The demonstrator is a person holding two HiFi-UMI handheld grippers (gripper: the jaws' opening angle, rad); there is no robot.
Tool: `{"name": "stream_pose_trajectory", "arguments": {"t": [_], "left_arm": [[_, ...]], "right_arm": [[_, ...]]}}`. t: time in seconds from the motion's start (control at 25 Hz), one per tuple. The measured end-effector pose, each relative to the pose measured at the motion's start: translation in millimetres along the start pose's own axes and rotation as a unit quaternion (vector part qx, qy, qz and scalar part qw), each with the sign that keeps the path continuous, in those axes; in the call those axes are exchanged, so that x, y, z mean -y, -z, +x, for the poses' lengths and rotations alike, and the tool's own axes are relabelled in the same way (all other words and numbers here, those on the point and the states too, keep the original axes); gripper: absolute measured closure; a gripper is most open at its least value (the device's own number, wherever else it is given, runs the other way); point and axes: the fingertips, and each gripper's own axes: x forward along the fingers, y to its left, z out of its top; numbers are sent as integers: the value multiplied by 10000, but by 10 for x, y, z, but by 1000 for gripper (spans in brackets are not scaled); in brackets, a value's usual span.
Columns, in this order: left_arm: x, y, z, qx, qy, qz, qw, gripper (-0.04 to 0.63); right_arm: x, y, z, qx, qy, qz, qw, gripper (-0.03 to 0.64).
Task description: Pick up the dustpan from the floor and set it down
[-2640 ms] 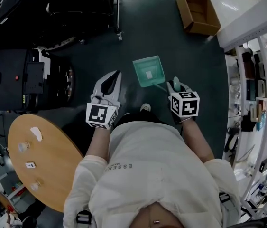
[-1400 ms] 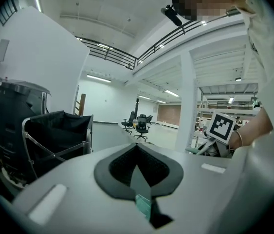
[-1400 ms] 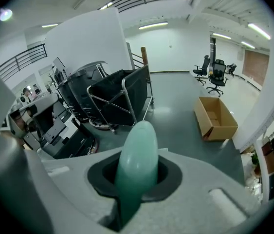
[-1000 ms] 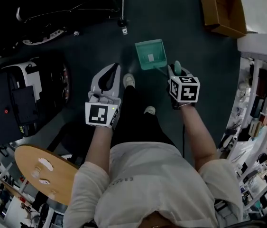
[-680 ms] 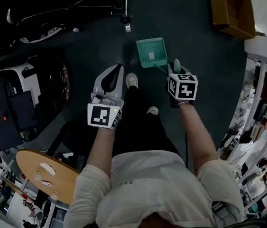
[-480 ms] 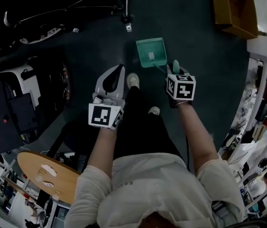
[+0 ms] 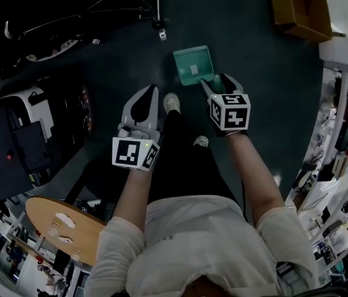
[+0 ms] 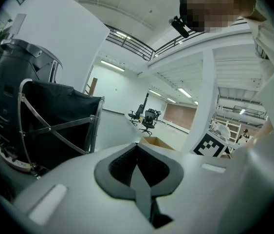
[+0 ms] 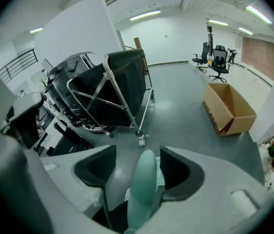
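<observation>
The green dustpan (image 7: 193, 65) lies on the dark floor ahead of the person's feet, its handle (image 9: 143, 189) slanting back toward me. My right gripper (image 7: 219, 83) straddles that handle; its jaws have just been opening and stand wide, the handle loose between them with a gap on each side. In the right gripper view the pads (image 9: 181, 173) are clear of the handle, and the right gripper (image 9: 137, 172) points steeply down. My left gripper (image 7: 144, 104) hangs to the left, shut and empty; the left gripper (image 8: 137, 172) shows its pads pressed together.
A cardboard box (image 7: 297, 8) lies open on the floor at far right. A black wheeled rack (image 9: 122, 91) stands behind the dustpan. Dark equipment (image 7: 19, 141) fills the left, a round wooden table (image 7: 65, 228) is at lower left, and shelves (image 7: 347, 135) line the right.
The right gripper's jaws have spread apart around the dustpan handle they were clamping. Both hands have sunk a little, and the right one has shifted slightly left.
</observation>
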Motion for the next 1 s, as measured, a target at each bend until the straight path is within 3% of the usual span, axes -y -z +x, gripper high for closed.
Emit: {"name": "stream_pose_trajectory", "arguments": {"t": [0.32,0.36,0.48,0.68,0.8,1.0], "left_arm": [[632,-288,-425,445,83,9,9990,578],[735,-338,-525,502,73,47,9987,578],[1052,-510,-867,731,-3,134,9972,578],[1554,-937,-1597,1223,-96,11,9924,578],[1846,-1075,-1981,1366,-126,403,9897,578],[2182,-1011,-2424,1399,-131,905,9859,578]], "right_arm": [[38,-150,-1117,1097,33,-92,9939,355],[33,-128,-1300,1213,36,-140,9925,388],[44,-43,-1873,1566,162,-374,9868,624],[-111,55,-2833,2424,249,-841,9662,626],[-237,121,-3375,2911,195,-1099,9501,626],[-344,317,-3971,3260,84,-1103,9389,626]]}}
